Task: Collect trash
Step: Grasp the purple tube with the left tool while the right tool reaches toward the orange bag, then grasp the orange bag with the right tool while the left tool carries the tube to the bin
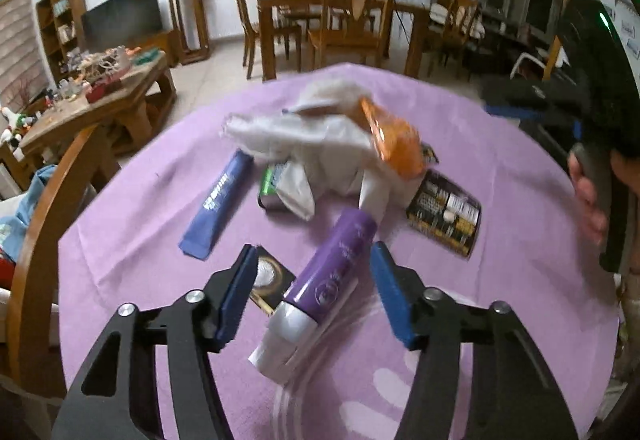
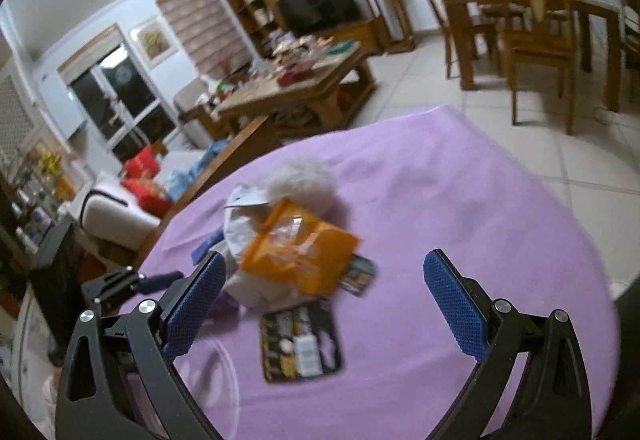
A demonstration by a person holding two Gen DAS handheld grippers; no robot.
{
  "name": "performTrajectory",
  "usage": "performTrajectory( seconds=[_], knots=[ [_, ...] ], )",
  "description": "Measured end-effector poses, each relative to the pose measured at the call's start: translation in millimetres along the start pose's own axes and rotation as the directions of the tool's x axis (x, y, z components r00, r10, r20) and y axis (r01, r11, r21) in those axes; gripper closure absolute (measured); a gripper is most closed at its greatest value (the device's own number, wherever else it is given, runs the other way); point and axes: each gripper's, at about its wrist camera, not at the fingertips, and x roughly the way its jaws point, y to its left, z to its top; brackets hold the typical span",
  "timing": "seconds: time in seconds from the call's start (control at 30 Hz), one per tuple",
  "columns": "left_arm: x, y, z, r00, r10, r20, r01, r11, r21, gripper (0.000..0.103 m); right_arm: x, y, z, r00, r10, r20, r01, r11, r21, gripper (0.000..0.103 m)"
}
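Trash sits in a loose heap in the middle of a table under a purple cloth point(image 1: 132, 200). Closest to the left gripper point(image 1: 314, 256) is a purple tube point(image 1: 340, 260) with a white cap, lying between the blue pads but not touched by either, so those jaws are spread with gaps on both sides. Just left of the tube there's a small dark packet point(image 1: 268, 276) with a round silvery print. A bit further out: a blue tube point(image 1: 218, 206) on the left, a black printed wrapper point(image 1: 444, 218) on the right, and a crumpled white bag point(image 1: 304, 144) with an orange snack bag point(image 1: 394, 138) resting on it.

Over on the other side, the right gripper point(image 2: 324, 292) hangs above the cloth with its jaws wide apart, nothing between them. A person's hand point(image 1: 588, 196) shows at the right edge of the left view.
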Motion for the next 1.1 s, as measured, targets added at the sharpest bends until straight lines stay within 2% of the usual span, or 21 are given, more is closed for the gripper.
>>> performTrajectory(
  seconds=[0.1,0.2,0.27,0.33,0.47,0.53,0.57,0.6,0.87,1.0,1.1],
  knots=[
    [0.9,-6.7,-3.6,1.0,-0.024,-0.002,0.024,0.999,0.028,0.046,25.6,12.6,7.0,0.999,0.002,-0.04,-0.002,1.0,-0.012,0.005],
    [9.2,-7.6,-6.9,0.999,-0.003,-0.044,0.005,0.999,0.047,0.065,52.4,25.9,12.6,0.996,-0.014,-0.083,0.012,1.0,-0.027,0.007],
    [13.0,-3.7,-6.7,0.998,-0.021,-0.056,0.022,0.999,0.024,0.071,70.7,25.9,15.2,0.993,-0.025,-0.111,0.022,0.999,-0.031,0.01],
    [13.4,-1.6,-6.9,0.998,-0.035,-0.055,0.035,0.999,0.003,0.073,82.7,25.6,14.7,0.989,-0.037,-0.141,0.033,0.999,-0.031,0.022],
    [10.3,-1.6,-8.3,0.998,-0.05,-0.035,0.049,0.999,-0.011,0.079,95.0,29.6,14.5,0.988,-0.049,-0.146,0.043,0.998,-0.045,0.028],
    [7.5,1.8,-9.2,0.998,-0.064,-0.019,0.063,0.998,-0.025,0.079,94.2,33.1,15.0,0.99,-0.033,-0.138,0.027,0.999,-0.047,0.043],
    [7.4,4.2,-8.1,0.998,-0.069,-0.013,0.069,0.997,-0.029,0.079,92.9,34.0,13.1,0.99,-0.034,-0.133,0.028,0.998,-0.05,0.047],
    [5.0,4.6,-8.7,0.997,-0.072,-0.005,0.072,0.997,-0.034,0.079,90.2,35.0,13.0,0.992,-0.032,-0.123,0.027,0.999,-0.047,0.056],
    [-20.7,10.2,-12.7,0.987,-0.131,0.089,0.14,0.985,-0.099,0.079,40.0,20.2,5.2,0.998,0.05,-0.035,-0.05,0.999,0.009,0.058],
    [-38.3,11.9,-5.4,0.974,-0.165,0.157,0.188,0.972,-0.141,0.079,-3.2,14.8,4.4,0.997,0.073,0.04,-0.073,0.997,0.011,0.058],
    [-49.7,2.0,6.4,0.962,-0.174,0.211,0.206,0.968,-0.143,0.079,-39.5,10.2,1.8,0.992,0.059,0.111,-0.059,0.998,-0.002,0.058]
  ],
)
